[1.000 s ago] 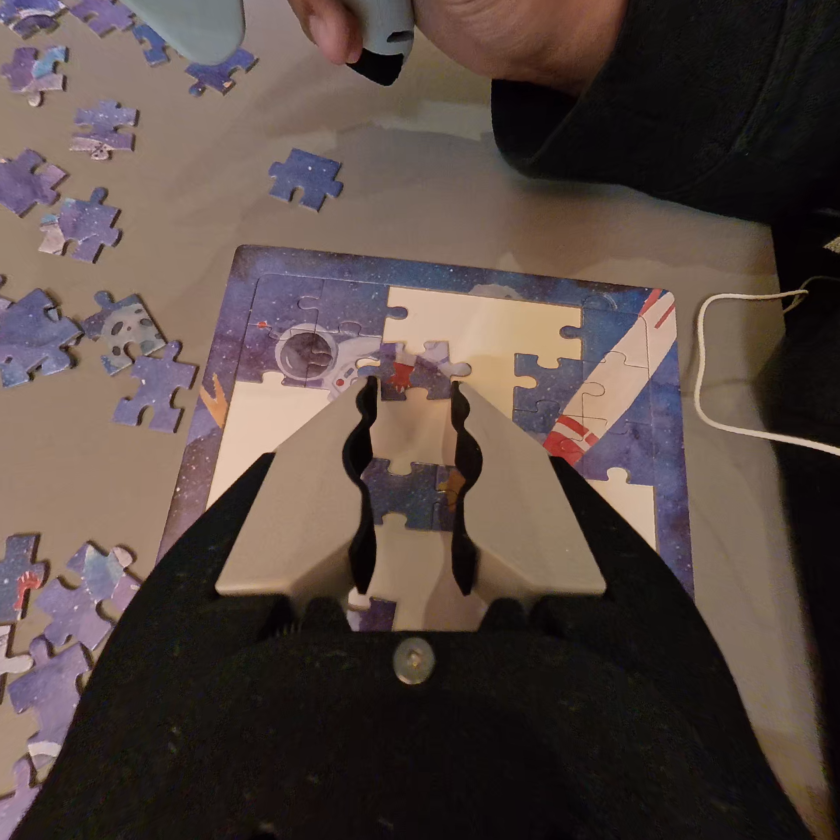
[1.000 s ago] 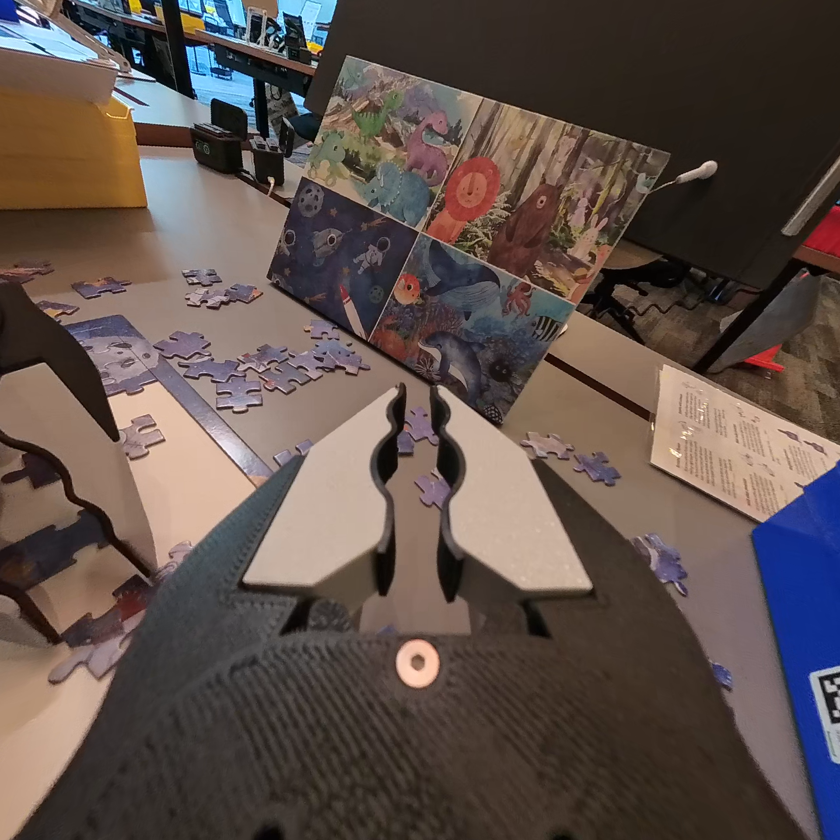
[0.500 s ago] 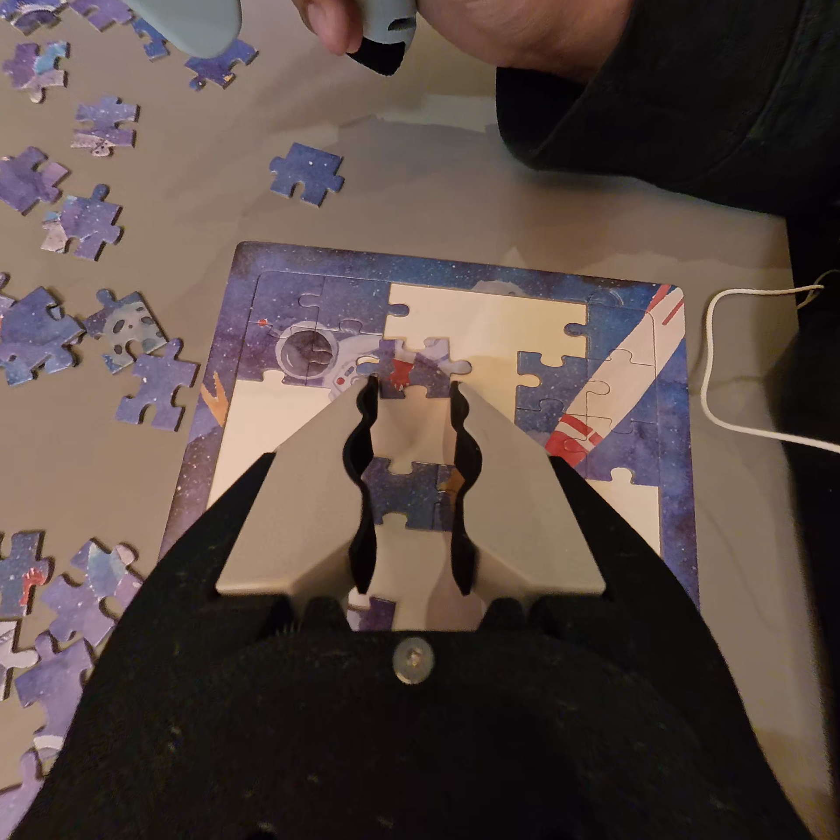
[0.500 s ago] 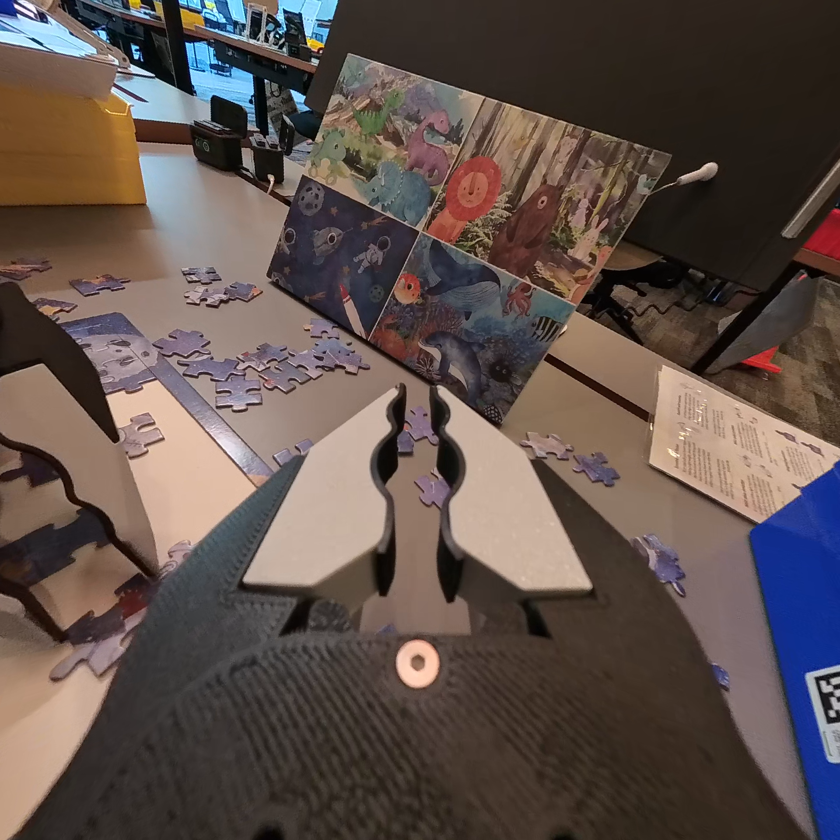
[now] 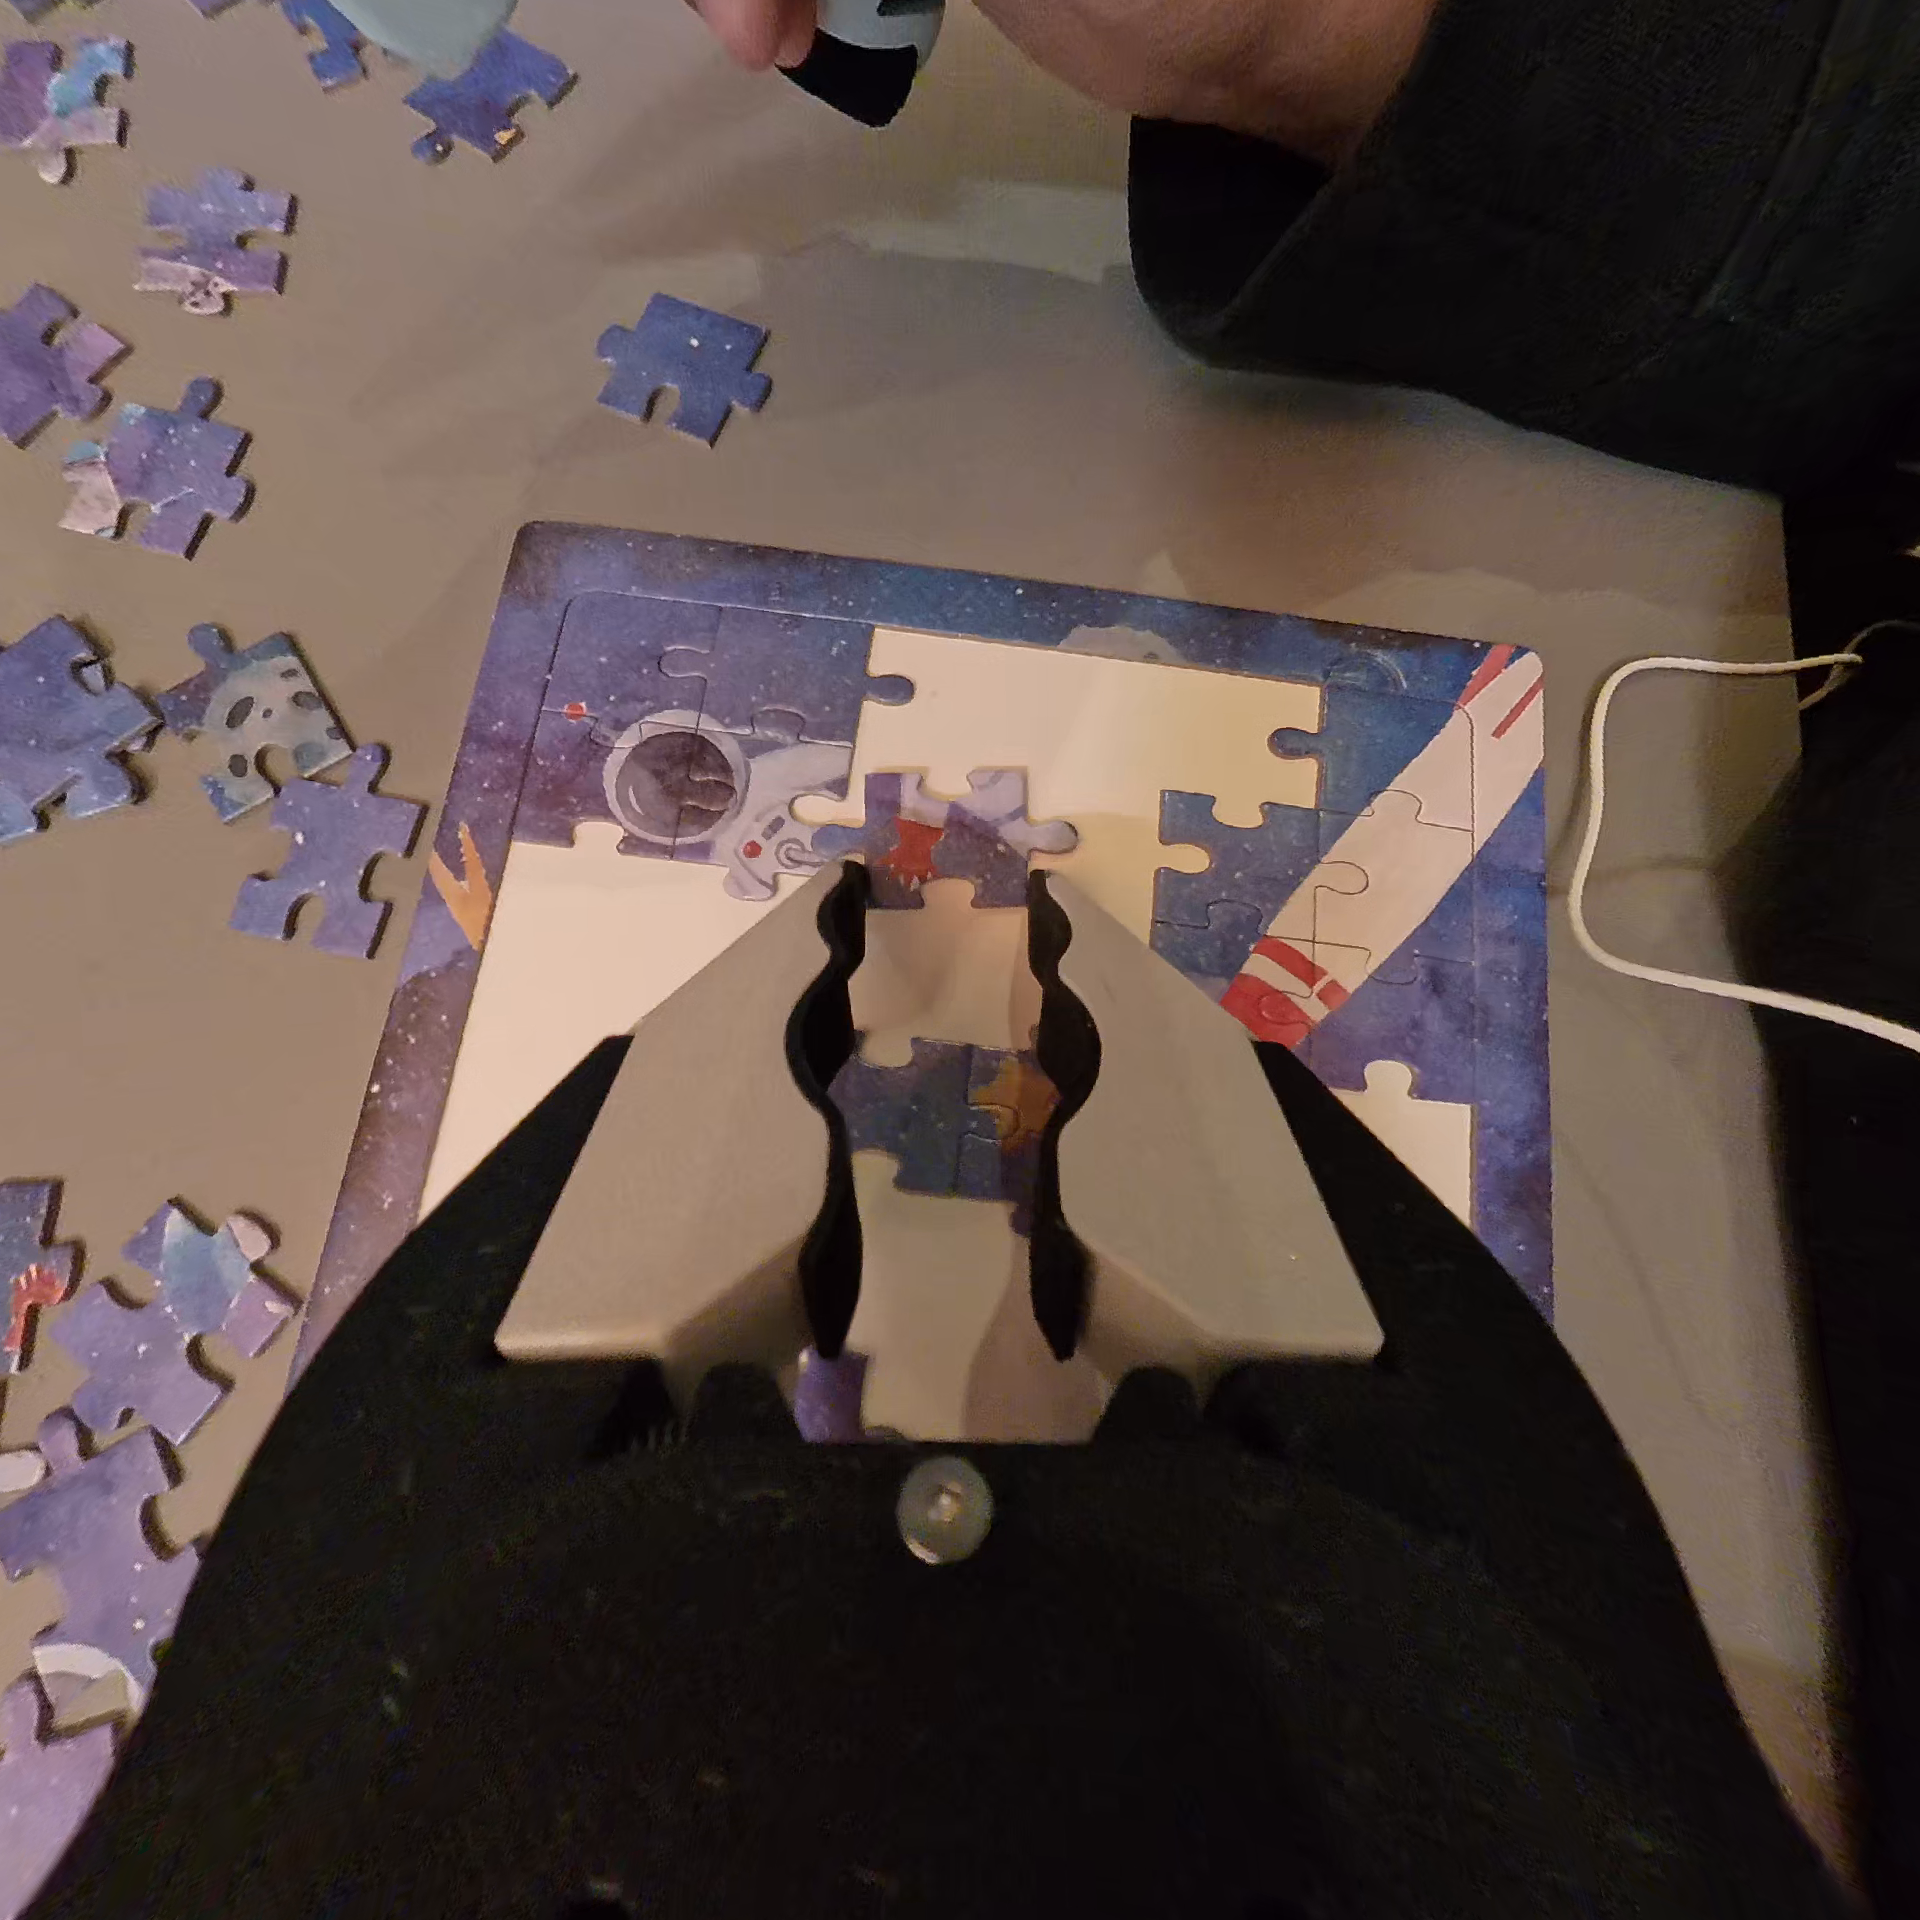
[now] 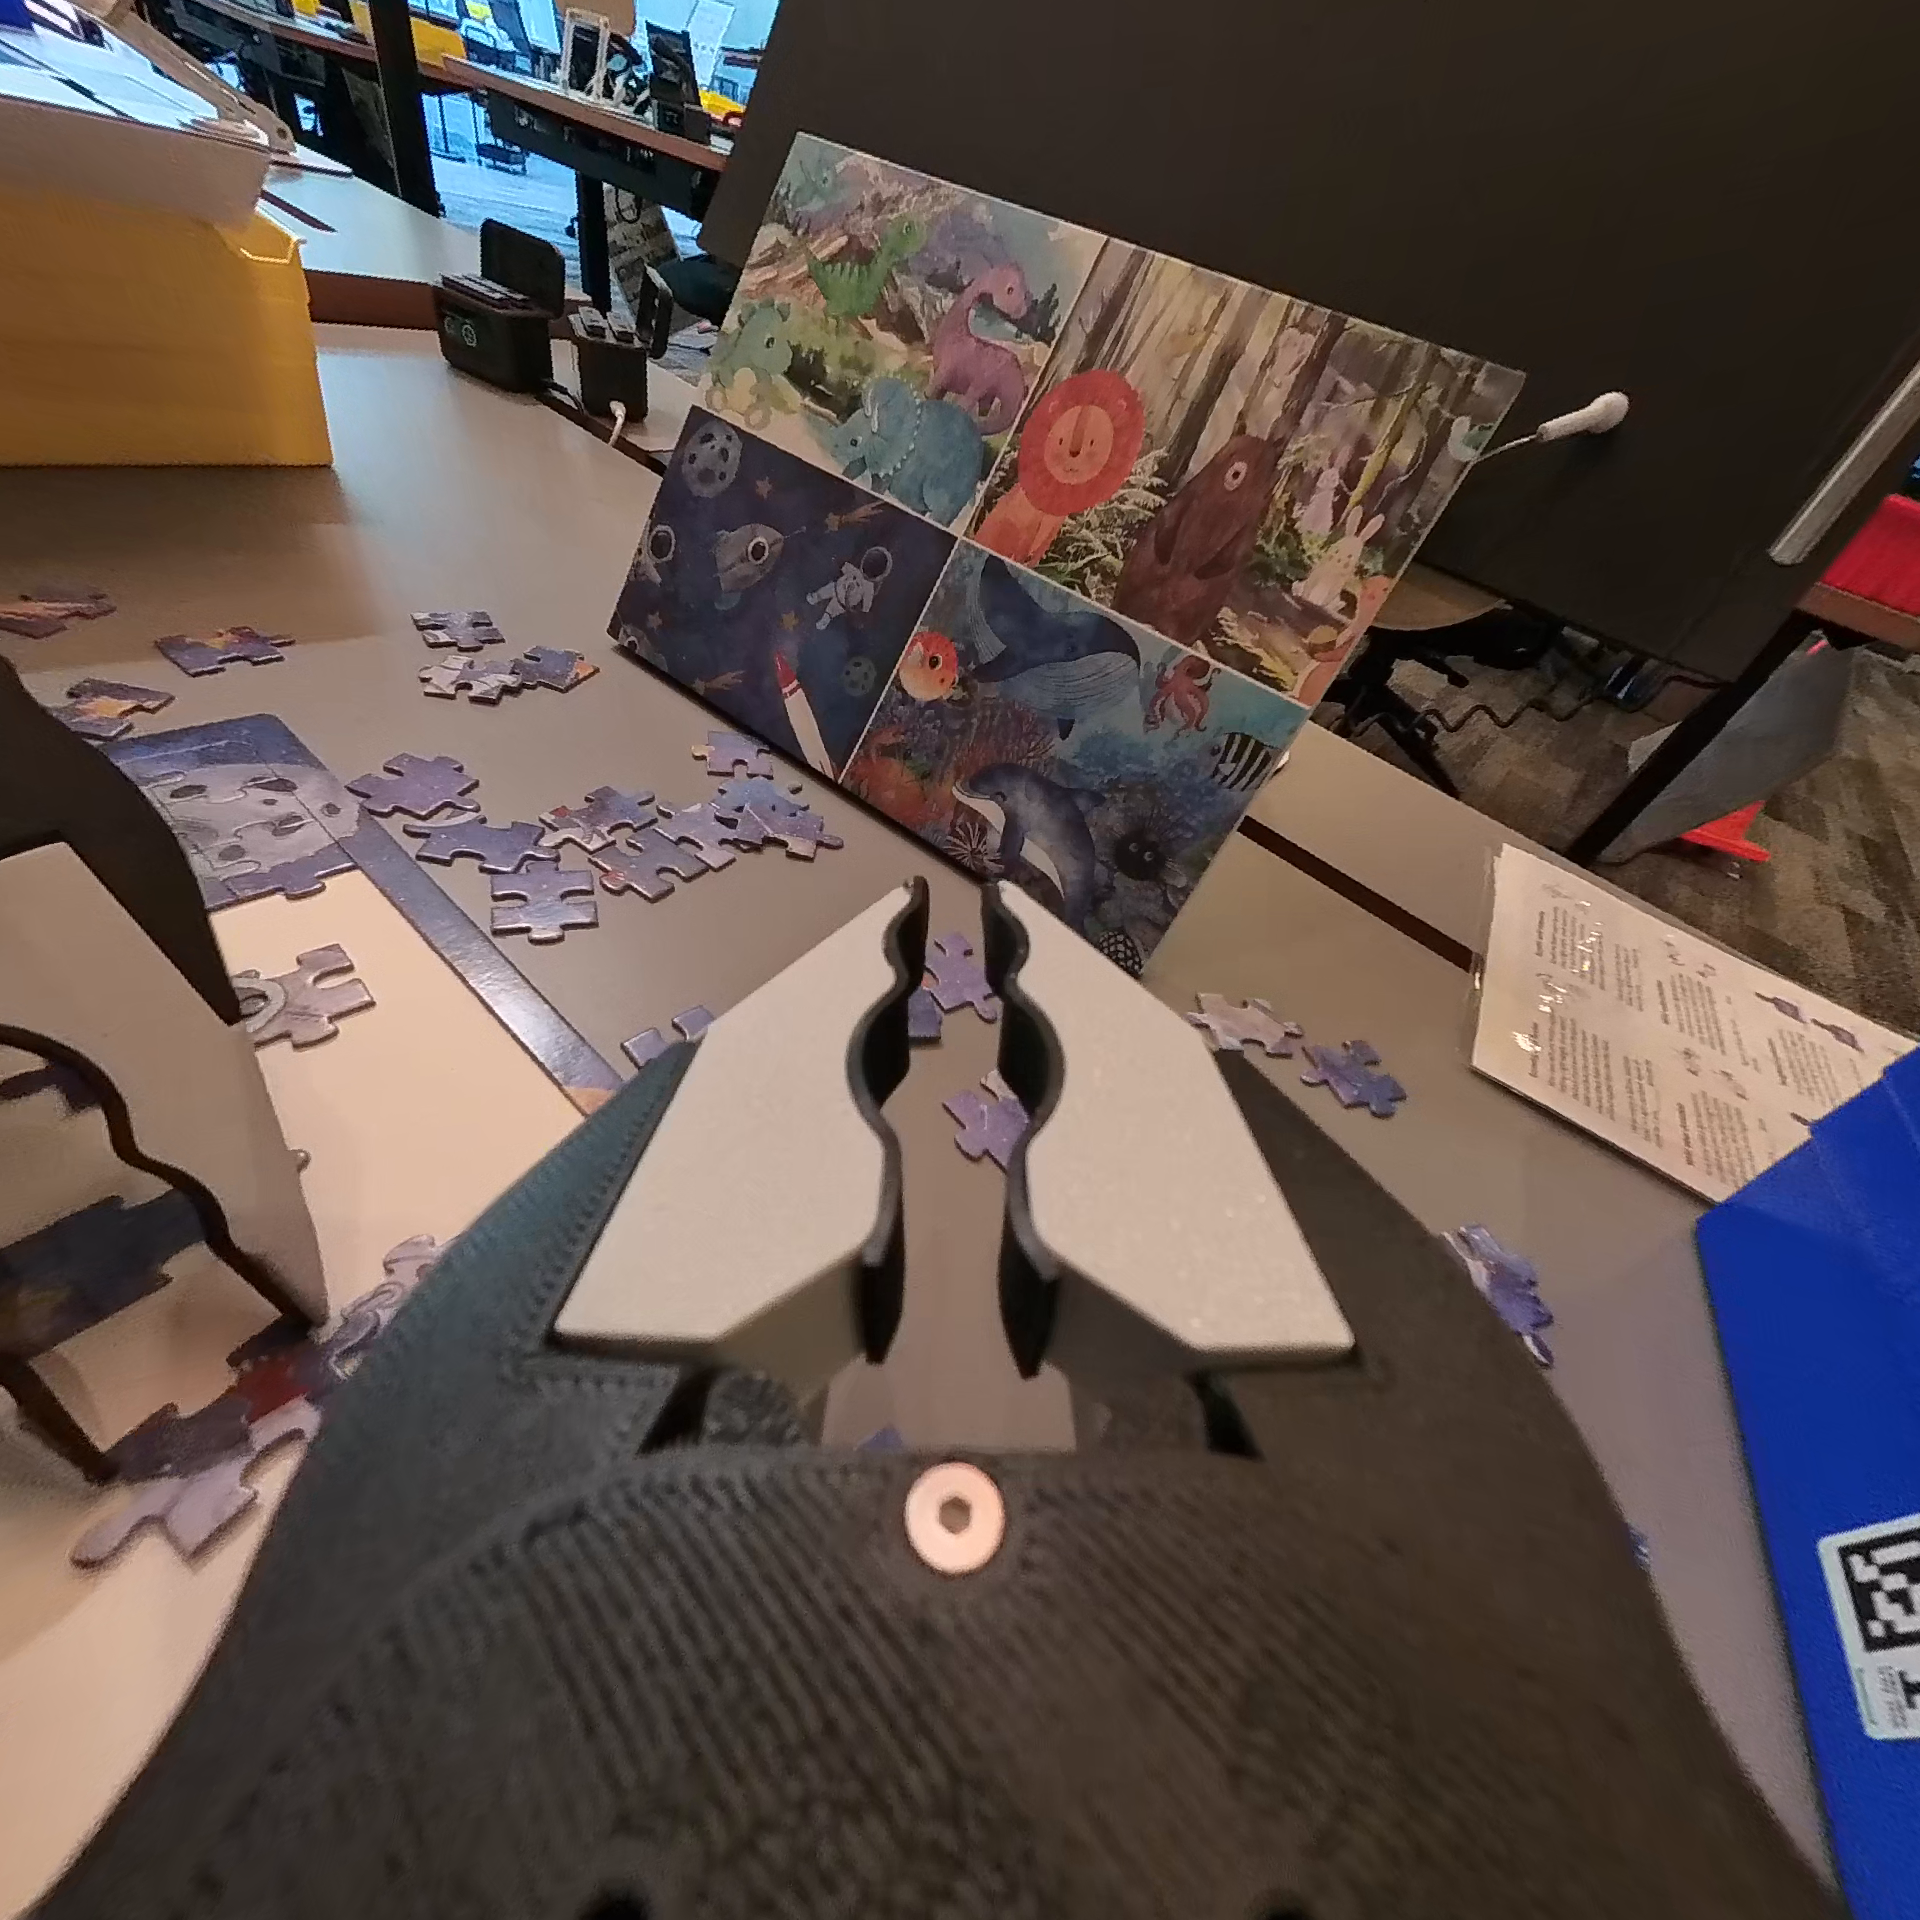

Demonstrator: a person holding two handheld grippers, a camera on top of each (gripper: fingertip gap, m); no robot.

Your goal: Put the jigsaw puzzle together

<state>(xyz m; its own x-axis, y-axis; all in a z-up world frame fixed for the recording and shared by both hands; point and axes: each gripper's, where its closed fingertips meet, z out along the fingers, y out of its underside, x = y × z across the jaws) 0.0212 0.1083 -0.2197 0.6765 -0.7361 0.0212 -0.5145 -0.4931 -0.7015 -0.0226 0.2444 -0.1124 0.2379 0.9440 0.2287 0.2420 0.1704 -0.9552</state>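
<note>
1. The puzzle tray (image 5: 665, 582), dark blue with a starry border, lies flat on the grey table (image 5: 935, 436). Joined pieces fill its upper left corner with an astronaut and its right side with a rocket; a small joined patch sits in the middle, and the rest of its cream floor is bare.
2. The left gripper (image 5: 943, 883) hangs over the tray with its jaws set fairly wide. The astronaut piece with a red patch (image 5: 940, 831) lies at its fingertips; whether the pads press on it cannot be told.
3. The right gripper (image 6: 954, 891) points over the table with a narrow gap and nothing between its pads.
4. Loose pieces (image 6: 613, 831) lie scattered beside the tray and before the upright picture board (image 6: 1049, 582).
5. A yellow bin (image 6: 156, 343) is cut off at the edge, its contents hidden. A blue box (image 6: 1829, 1403) is also cut off.
</note>
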